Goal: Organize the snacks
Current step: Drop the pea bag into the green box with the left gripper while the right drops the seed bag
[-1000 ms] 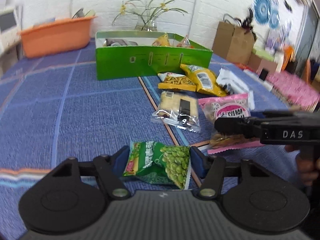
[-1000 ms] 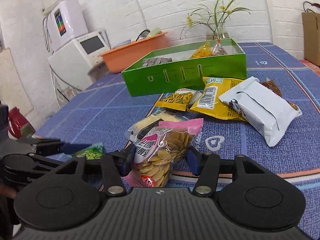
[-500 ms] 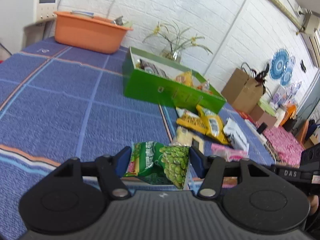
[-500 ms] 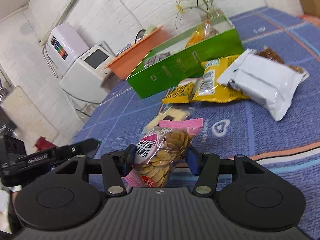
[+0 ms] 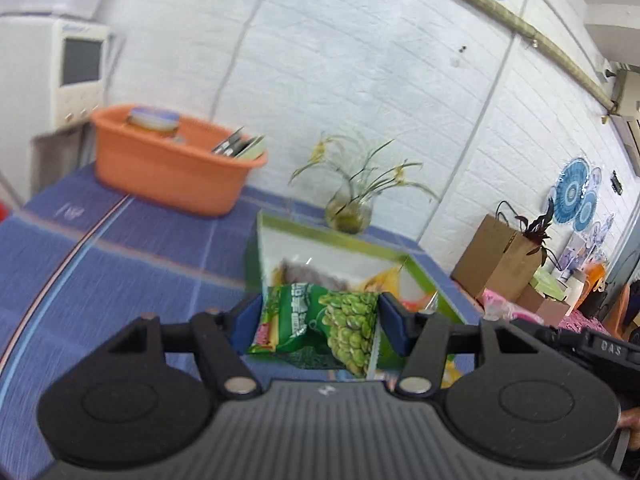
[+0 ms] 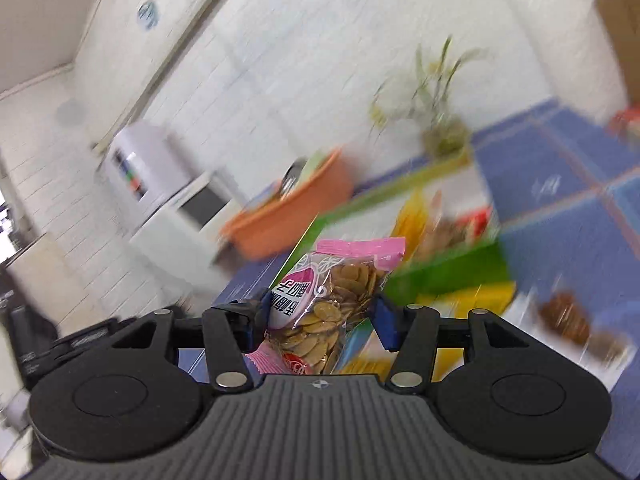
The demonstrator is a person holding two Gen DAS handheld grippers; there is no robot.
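My left gripper point(image 5: 320, 320) is shut on a green pea snack packet point(image 5: 320, 326), held in the air just in front of the green box point(image 5: 328, 232). Inside the white-lined box lie a dark packet and a yellow one. My right gripper point(image 6: 320, 316) is shut on a clear pink-edged packet of seeds point(image 6: 332, 300), also lifted, with the green box point(image 6: 448, 268) behind and to its right. The right wrist view is blurred by motion. A part of the right gripper's black body point(image 5: 592, 348) shows at the left wrist view's right edge.
An orange basin point(image 5: 168, 168) with items in it stands at the table's back left. A glass vase with a plant point(image 5: 348, 208) sits behind the box. Yellow and white snack packets point(image 6: 472, 300) lie on the blue tablecloth point(image 5: 120, 272) near the box. A brown paper bag point(image 5: 496, 256) stands at the right.
Both grippers have risen from the table with their packets and moved toward the green box, rolling as they went. The box now looms much nearer in both views.
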